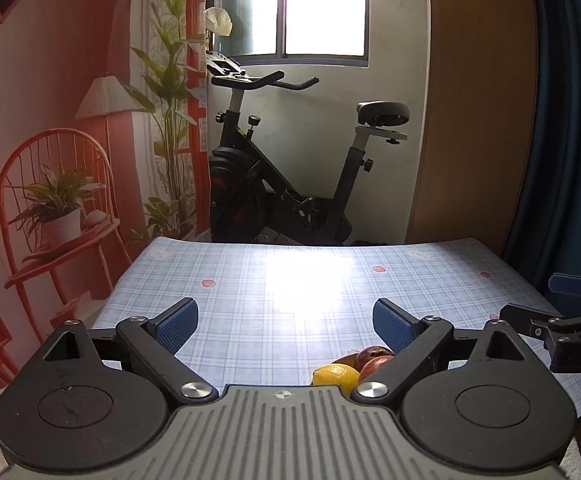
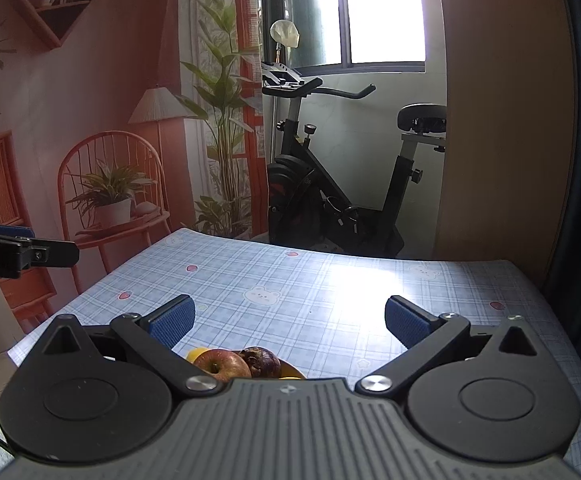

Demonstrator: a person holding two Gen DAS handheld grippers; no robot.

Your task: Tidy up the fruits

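The table (image 2: 290,300) is covered with a light blue checked cloth (image 1: 250,300) which has small bear faces and red strawberries printed on it (a bright patch of window light falls across the middle). Near its front edge stands a yellow plate (image 2: 292,370), mostly hidden from both cameras. The plate carries the fruits: a yellow lemon (image 1: 336,376), a red apple (image 2: 222,364) and a dark wrinkled fruit (image 2: 260,360).
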